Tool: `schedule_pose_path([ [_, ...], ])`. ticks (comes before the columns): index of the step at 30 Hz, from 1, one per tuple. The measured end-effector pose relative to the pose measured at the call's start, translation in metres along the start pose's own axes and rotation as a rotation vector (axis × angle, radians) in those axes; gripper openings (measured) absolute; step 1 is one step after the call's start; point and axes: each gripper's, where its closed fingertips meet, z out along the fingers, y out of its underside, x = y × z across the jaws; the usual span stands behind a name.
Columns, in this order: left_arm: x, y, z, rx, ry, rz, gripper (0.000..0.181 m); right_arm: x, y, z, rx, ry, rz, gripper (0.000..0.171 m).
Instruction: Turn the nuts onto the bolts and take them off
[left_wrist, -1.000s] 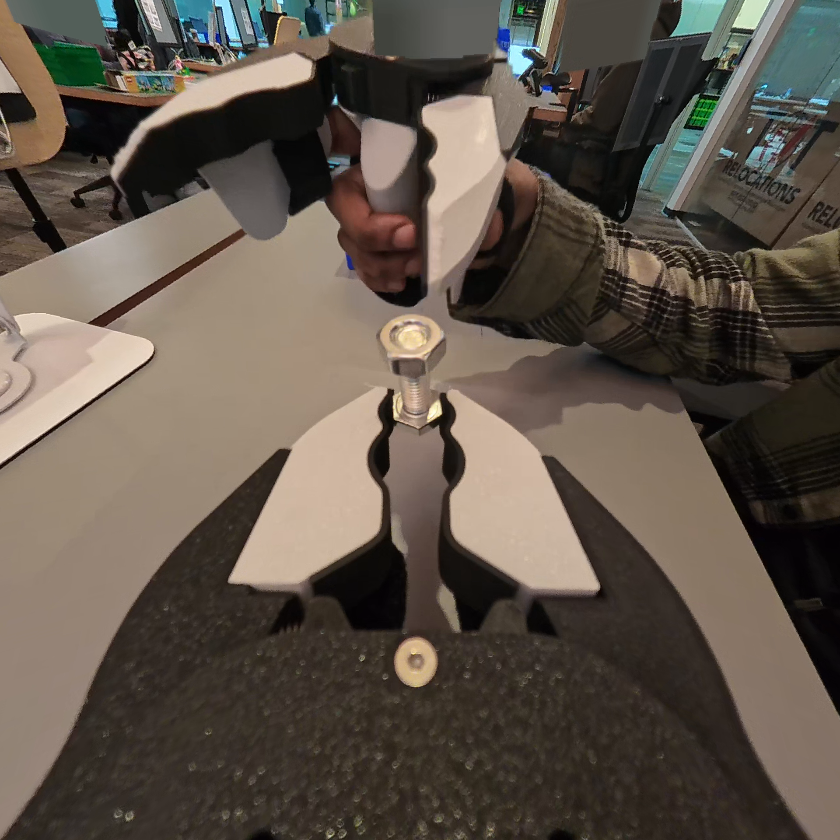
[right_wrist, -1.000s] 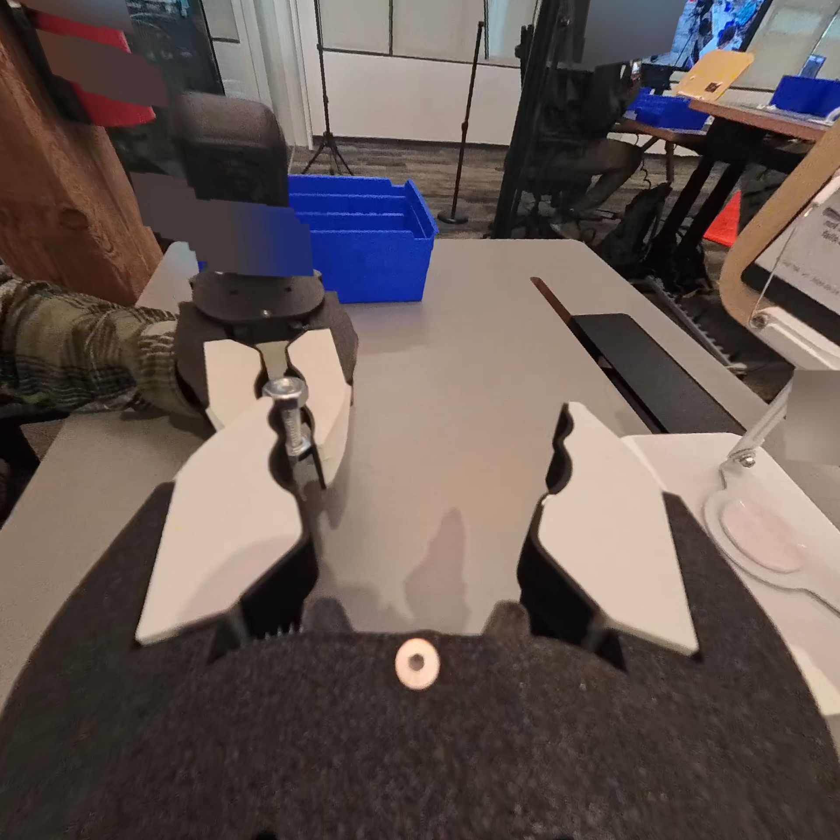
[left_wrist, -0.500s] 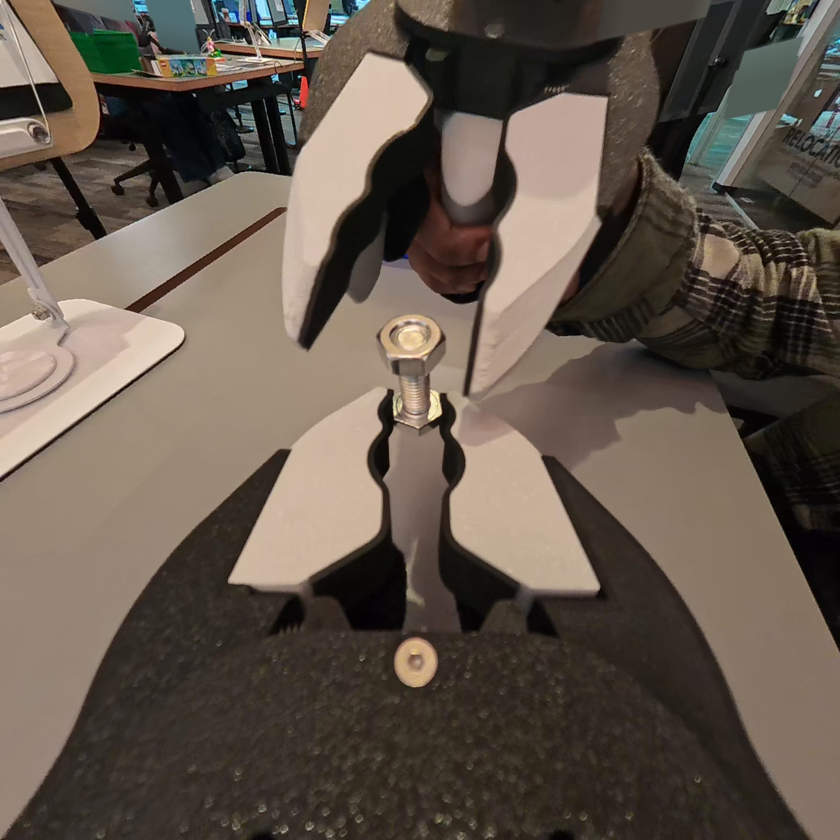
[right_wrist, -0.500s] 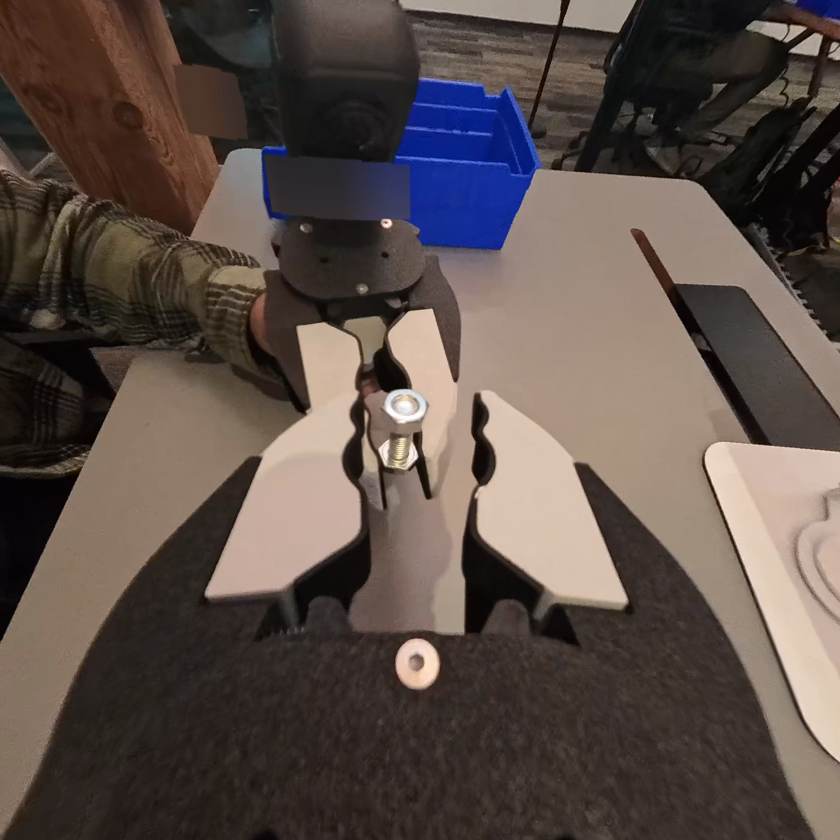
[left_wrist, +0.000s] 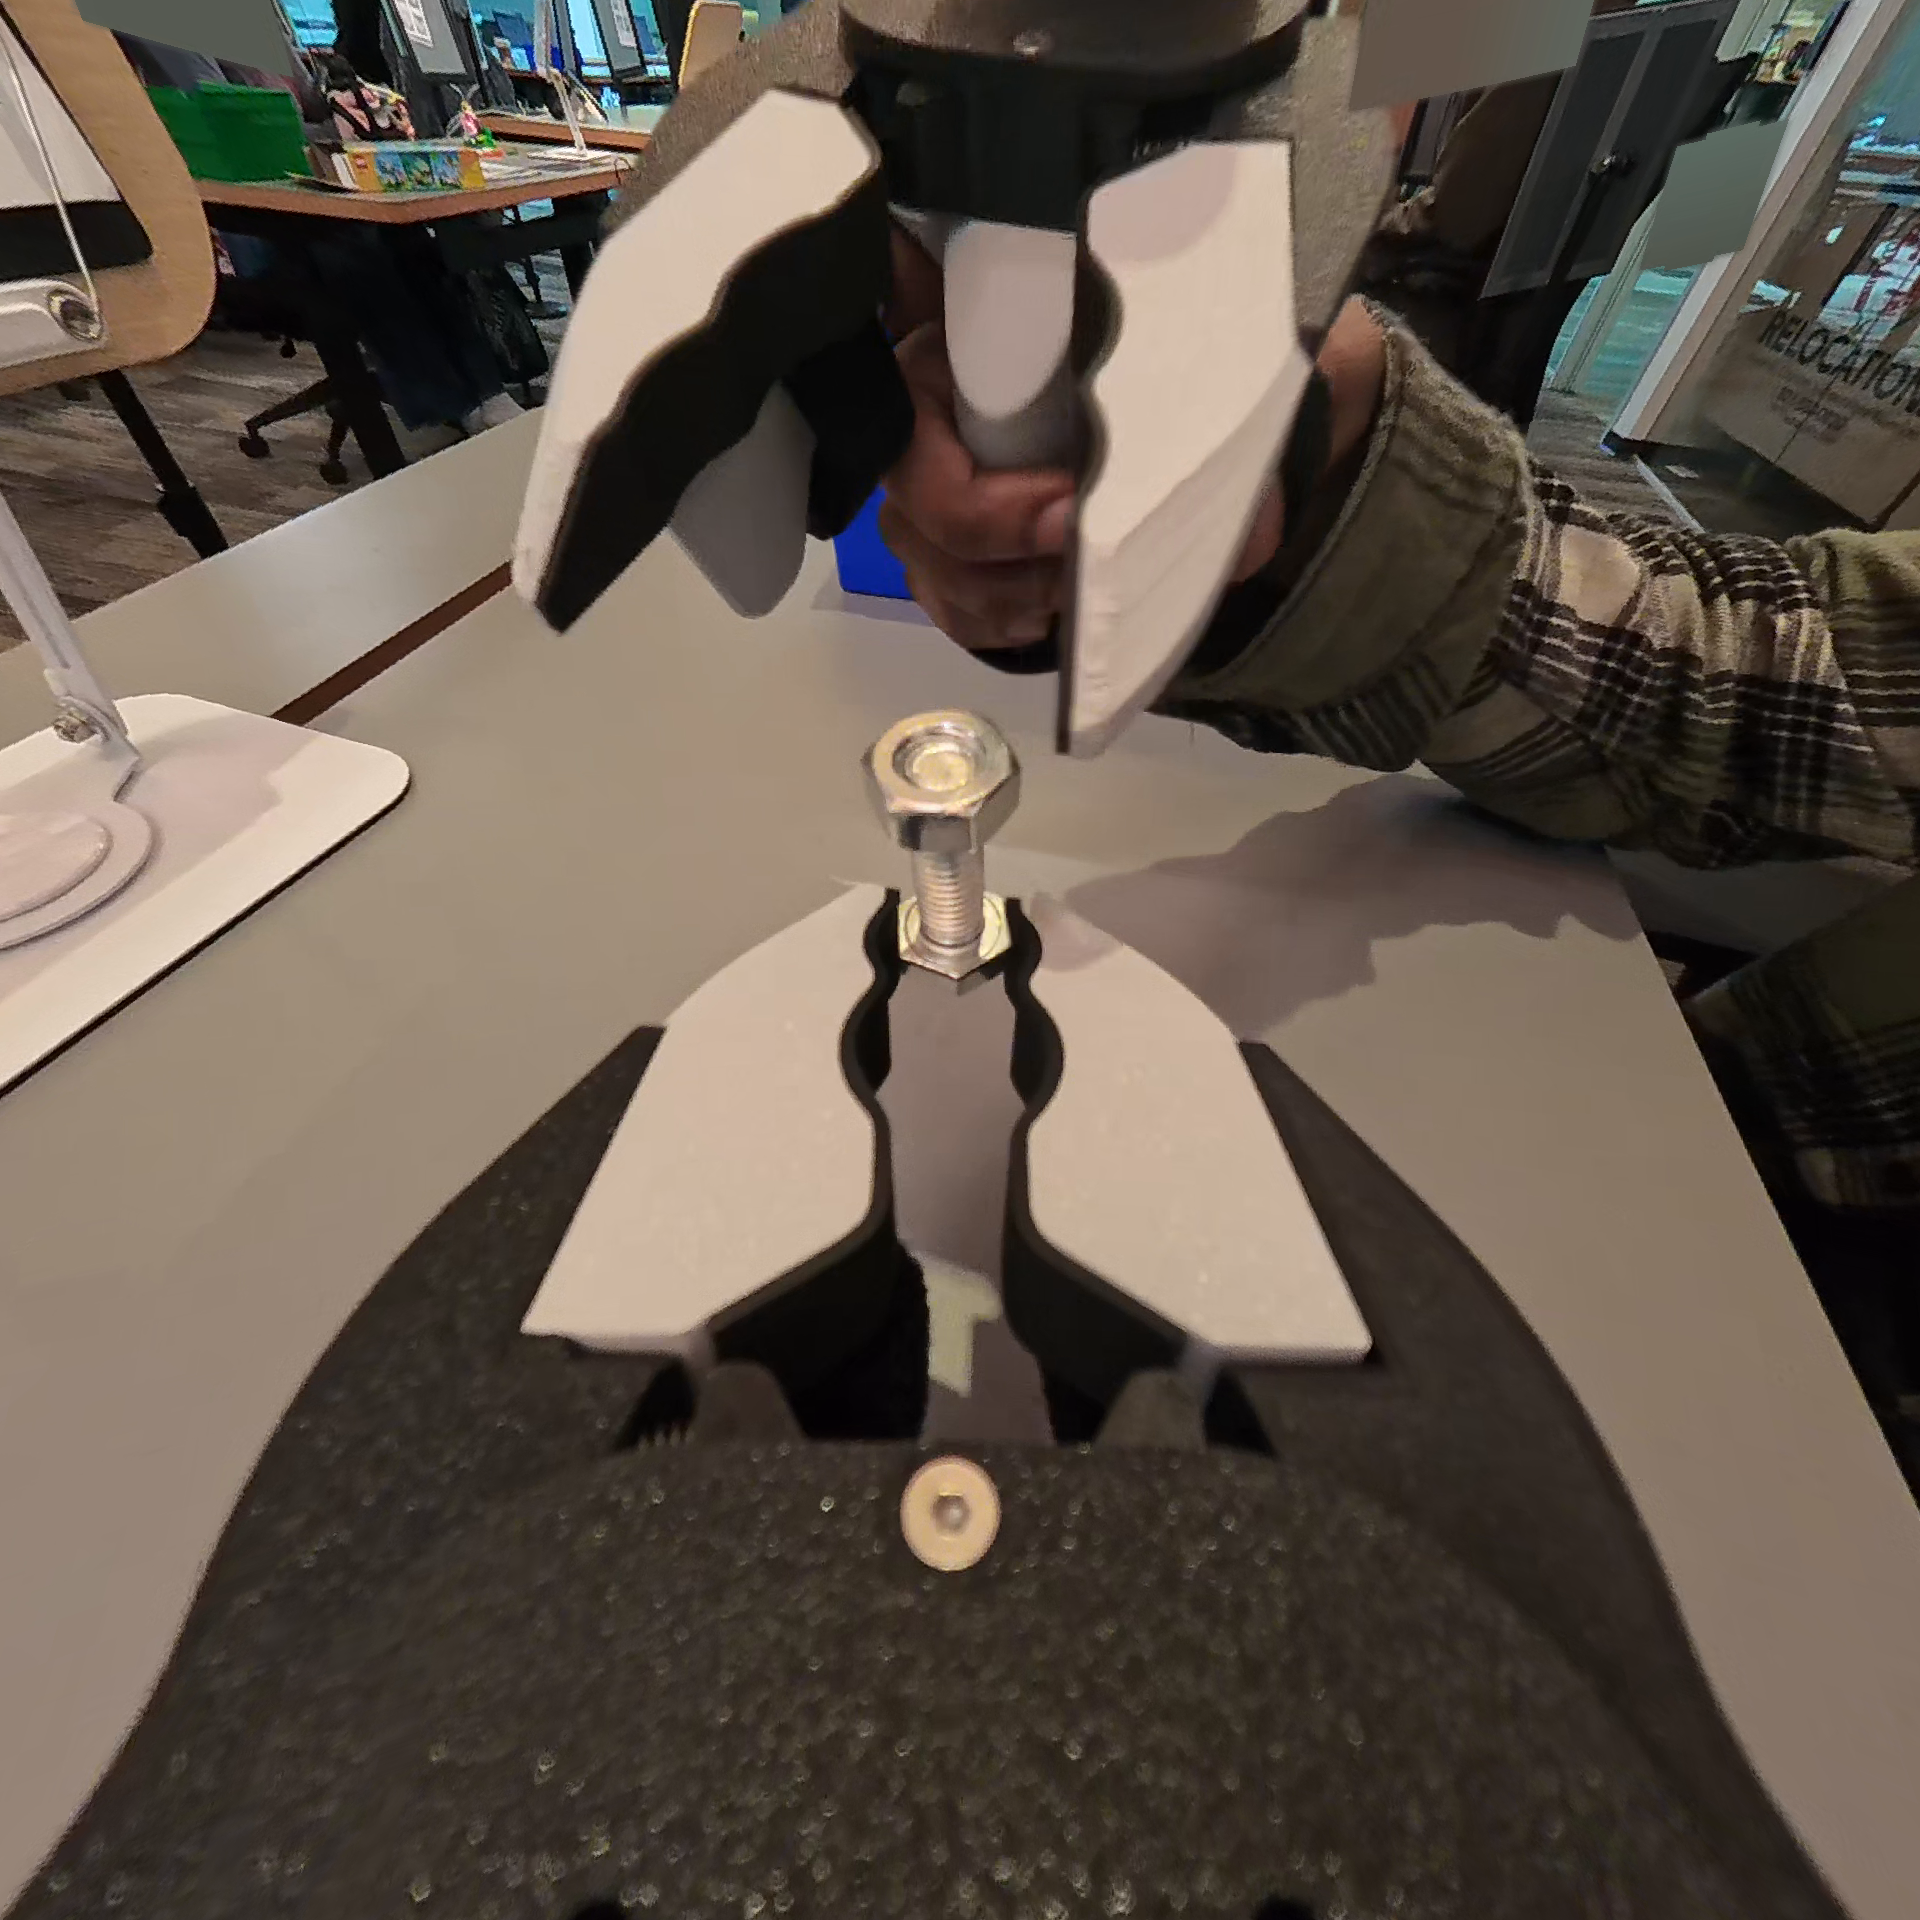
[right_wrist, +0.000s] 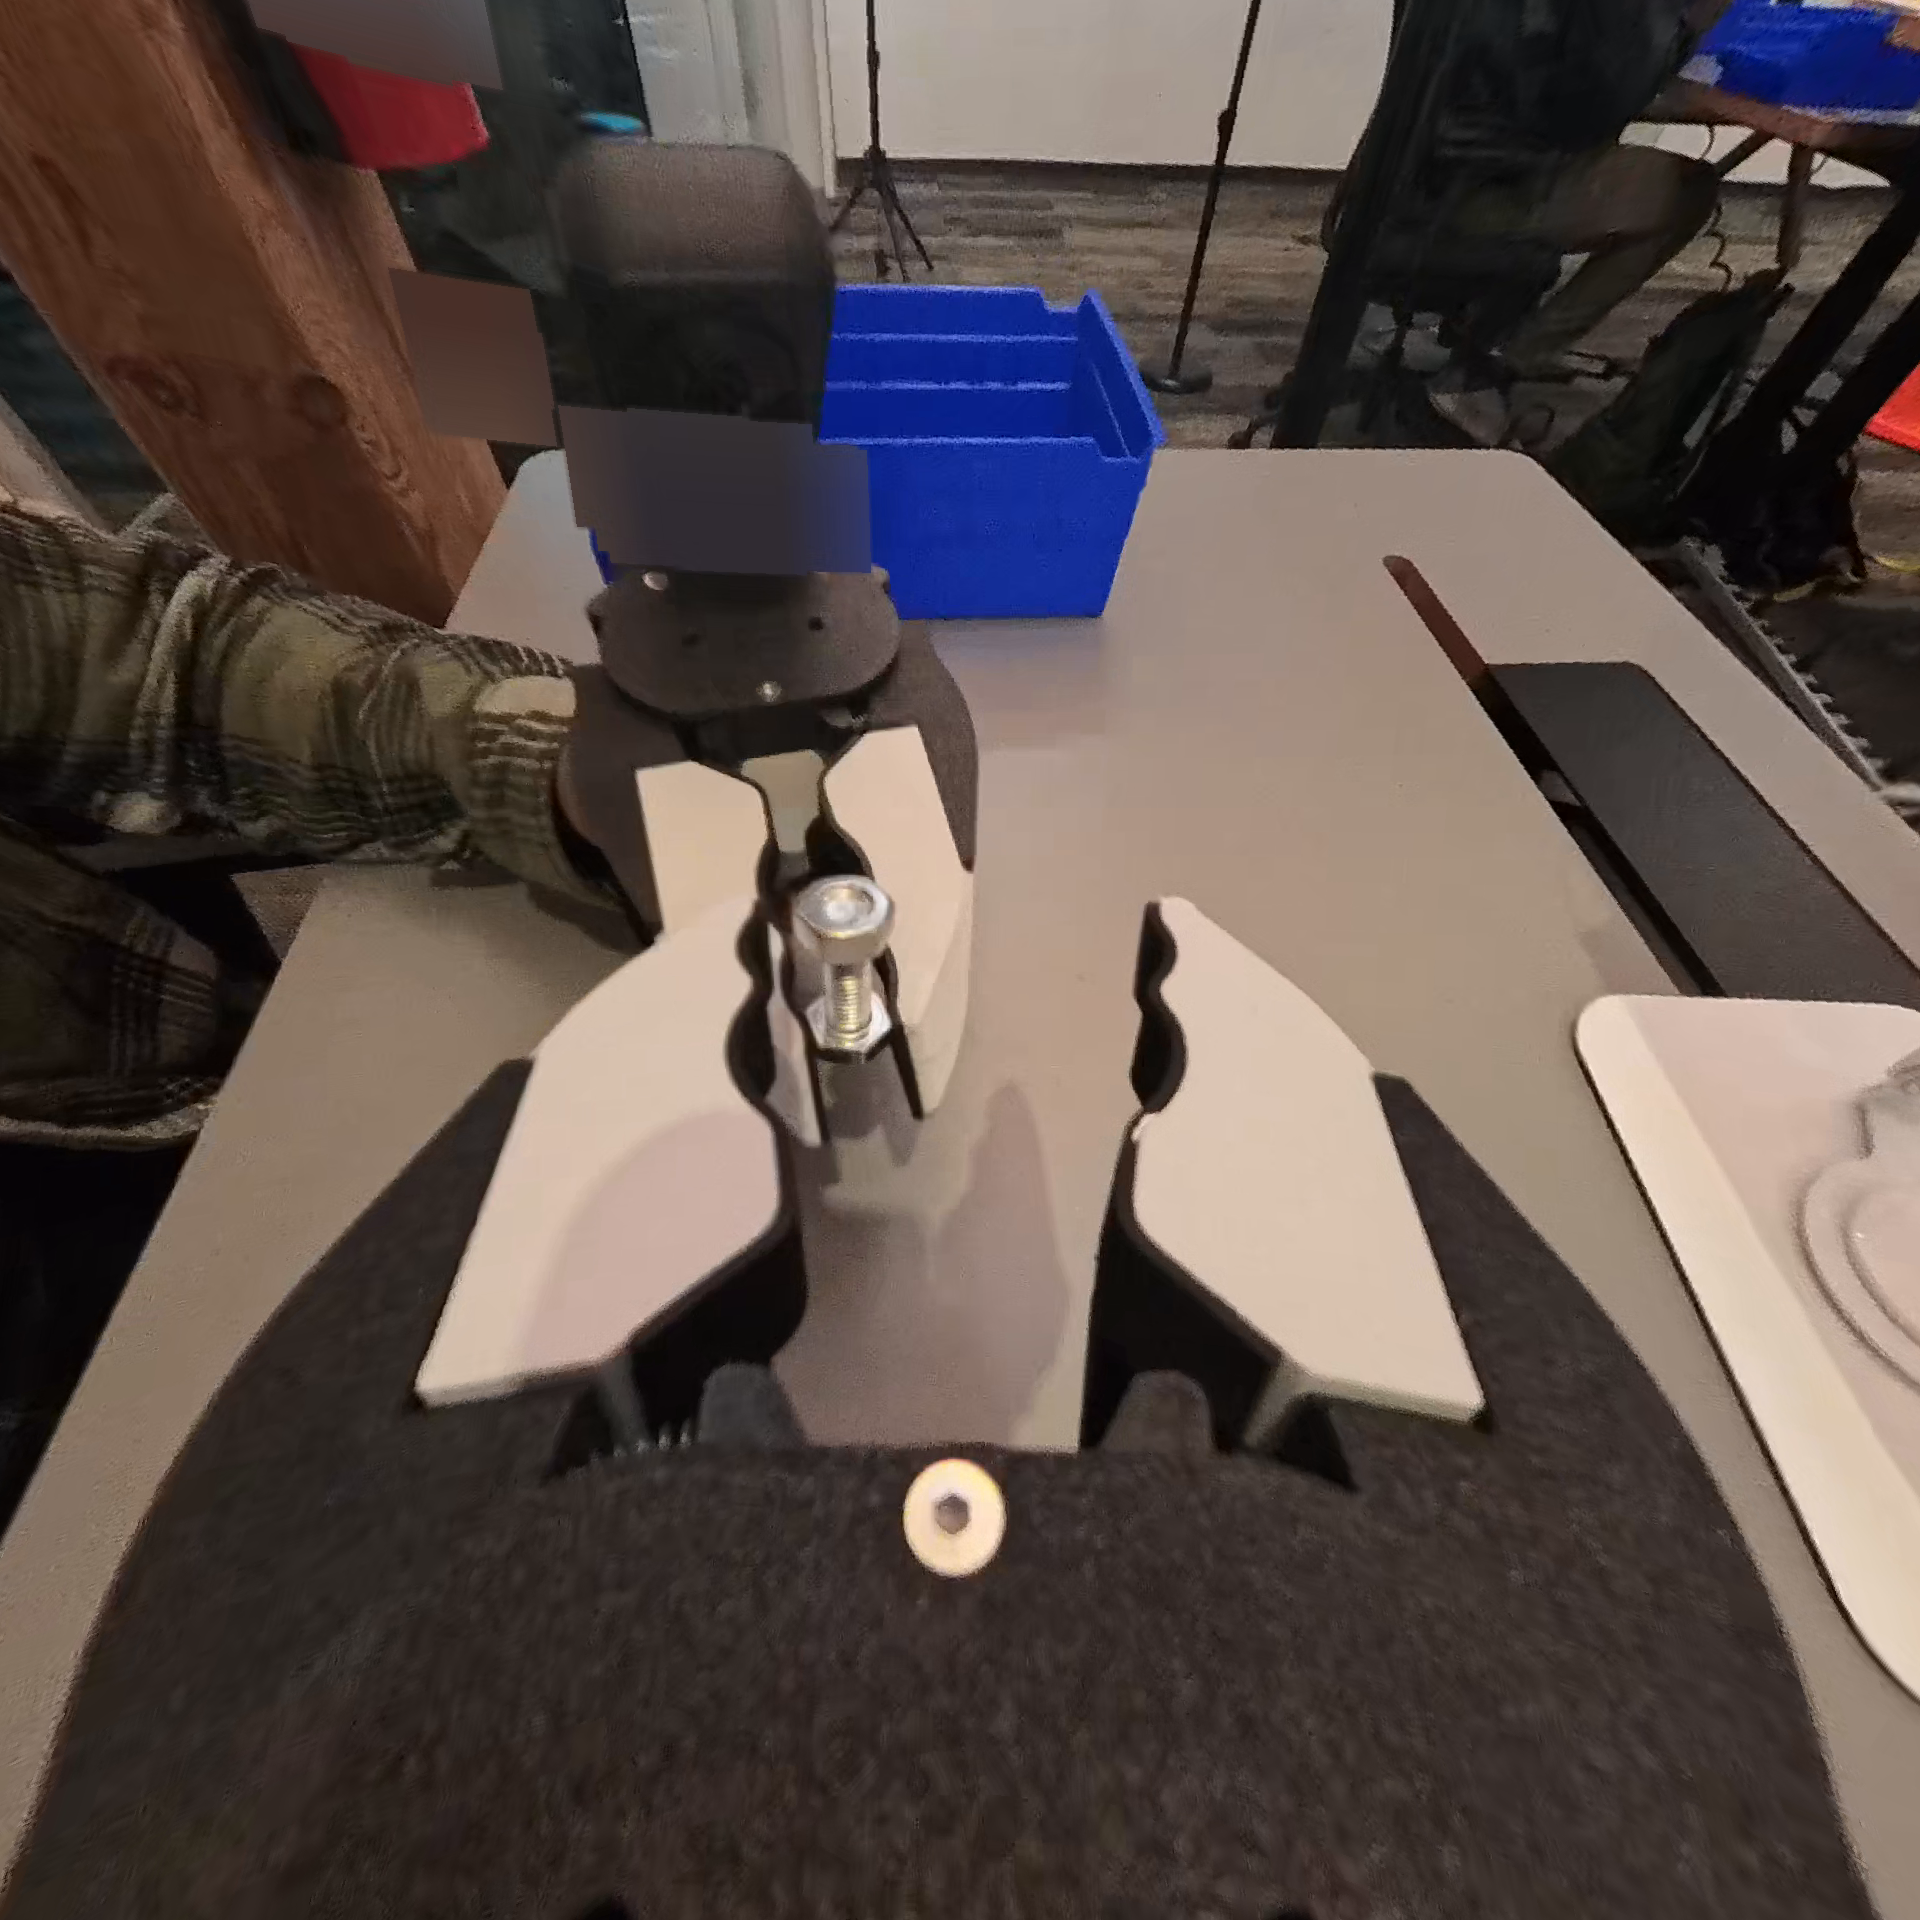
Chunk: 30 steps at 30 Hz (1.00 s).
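The left hand-held gripper (left_wrist: 951, 940) is clamping the nut (left_wrist: 953, 941) — bolt (left_wrist: 943, 821) standing upright — while the right hand-held gripper (right_wrist: 951, 997) is hovering wide apart around its head.

- Both views are evenly and fairly brightly lit, the light coming from overhead indoors.
- In the left wrist view a soft grey shadow falls on the table (left_wrist: 312, 1039), to the right of the bolt (left_wrist: 943, 821).
- The bolt head carries a small glare spot; the metal reads crisp.
- The right gripper (left_wrist: 810, 665) is motion-blurred at its edges in that view.
- In the right wrist view the blue bin (right_wrist: 987, 468) and the room behind it look soft.
- Wide-angle distortion bends the table edges and stretches each frame's corners.
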Motion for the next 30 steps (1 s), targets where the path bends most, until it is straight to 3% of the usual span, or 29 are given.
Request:
schedule_pose_path([
  [5, 0.0, 0.0, 0.0, -0.007, -0.004, 0.008, 0.019, 0.009, 0.007, 0.002, -0.032, 0.041, 0.0, 0.073],
  [8, 0.0, -0.001, -0.001, 0.003, 0.0, 0.0, 0.019, 0.021, 0.007, -0.011, -0.005, 0.07, 0.033, 0.066],
  [13, 0.001, 0.001, 0.0, -0.005, 0.003, 0.003, 0.019, -0.001, -0.001, 0.003, 0.01, -0.011, 0.007, 0.071],
  [18, 0.0, -0.001, -0.002, 0.001, -0.003, 0.005, 0.019, 0.018, 0.006, -0.007, -0.013, 0.07, 0.01, 0.069],
  [24, 0.001, 0.001, 0.0, -0.006, 0.005, 0.002, 0.019, 0.0, -0.003, 0.001, 0.012, 0.008, -0.007, 0.073],
  [30, 0.001, 0.001, -0.001, -0.009, 0.001, 0.004, 0.019, 0.011, 0.007, 0.0, -0.032, 0.056, 0.0, 0.075],
])
